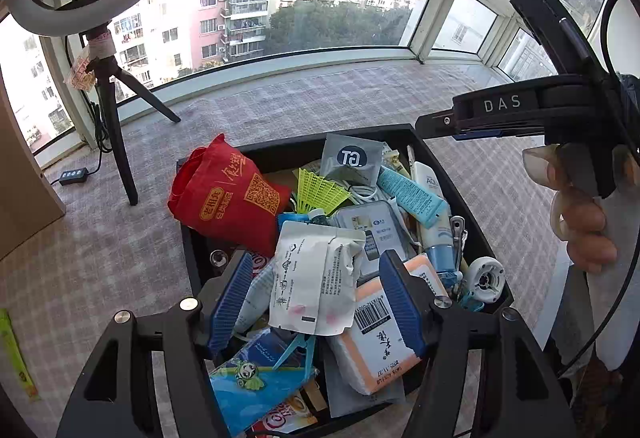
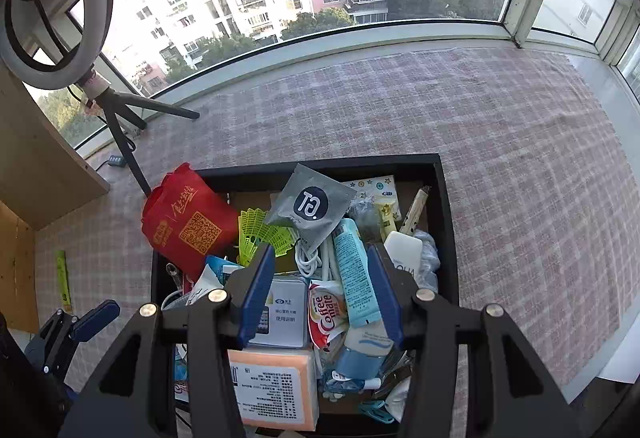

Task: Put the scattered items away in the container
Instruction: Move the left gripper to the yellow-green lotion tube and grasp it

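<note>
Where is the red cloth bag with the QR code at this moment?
In both views the red bag leans over the far-left corner of the black box, next to the yellow-green shuttlecock.

Both left tongs (image 1: 316, 302) and right tongs (image 2: 320, 298) gape open, empty.
</note>
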A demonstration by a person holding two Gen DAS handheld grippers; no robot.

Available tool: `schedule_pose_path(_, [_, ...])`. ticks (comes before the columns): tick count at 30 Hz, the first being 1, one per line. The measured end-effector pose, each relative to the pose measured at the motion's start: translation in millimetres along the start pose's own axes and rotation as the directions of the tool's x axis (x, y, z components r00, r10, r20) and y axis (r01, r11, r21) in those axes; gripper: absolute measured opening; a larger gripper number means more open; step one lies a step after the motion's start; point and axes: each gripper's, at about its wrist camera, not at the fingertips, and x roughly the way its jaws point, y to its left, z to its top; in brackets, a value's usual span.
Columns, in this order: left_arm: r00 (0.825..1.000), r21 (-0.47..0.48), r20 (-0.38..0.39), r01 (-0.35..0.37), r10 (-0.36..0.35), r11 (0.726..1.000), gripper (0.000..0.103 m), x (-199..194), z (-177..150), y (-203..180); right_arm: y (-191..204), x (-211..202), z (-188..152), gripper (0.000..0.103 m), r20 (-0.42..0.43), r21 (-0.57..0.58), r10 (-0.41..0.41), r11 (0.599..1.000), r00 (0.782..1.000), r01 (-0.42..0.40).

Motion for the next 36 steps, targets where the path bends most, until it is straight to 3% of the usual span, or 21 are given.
schedule_pose_path(5, [0.995, -0.083, 0.039, -0.086, 0.09, 0.993, 0.063, -27.2, -15.3, 52.8, 38.3, -4.7, -10.2, 0.048, 0.009, -0.048, 0.055, 0.997, 0.998, -0.054])
schedule_pose_path(9, [0.985, -0.191, 0.046, -0.152, 0.164, 0.97, 0.063, -48.0, -36.4, 107.5, 83.9, -9.2, -20.9, 0.048, 0.021, -0.111, 0.094, 0.99, 0.995, -0.091])
schedule_pose_path(15, [0.949, -0.34, 0.024, -0.287, 0.313, 0.896, 0.063, -79.6, -76.8, 190.0, 165.1, -4.0, -45.5, 0.048, 0.044, -0.216, 0.129, 0.969, 0.991, -0.117])
schedule_pose_path(19, [0.917, -0.416, 0.004, -0.361, 0.398, 0.835, 0.063, -98.4, -107.6, 237.2, 222.3, 11.3, -66.7, 0.048, 0.001, -0.316, 0.144, 0.939, 0.99, -0.136])
schedule_pose_path(23, [0.908, -0.491, -0.022, -0.376, 0.419, 0.786, 0.063, -112.1, -136.0, 280.6, 273.0, 27.7, -82.8, 0.048, -0.016, -0.394, 0.126, 0.911, 0.992, -0.123])
schedule_pose_path(25, [0.894, -0.509, -0.035, -0.4, 0.446, 0.762, 0.063, -117.1, -146.9, 297.3, 294.1, 33.5, -89.9, 0.048, -0.016, -0.421, 0.116, 0.9, 0.993, -0.112])
schedule_pose_path(29, [0.879, -0.535, -0.057, -0.428, 0.474, 0.728, 0.063, -118.2, -163.2, 324.7, 322.3, 44.1, -101.3, 0.048, -0.057, -0.441, 0.128, 0.887, 0.99, -0.14])
schedule_pose_path(36, [0.88, -0.584, -0.077, -0.421, 0.469, 0.694, 0.065, -107.5, -174.2, 366.4, 334.3, 53.5, -113.0, 0.048, -0.093, -0.442, 0.112, 0.886, 0.989, -0.142])
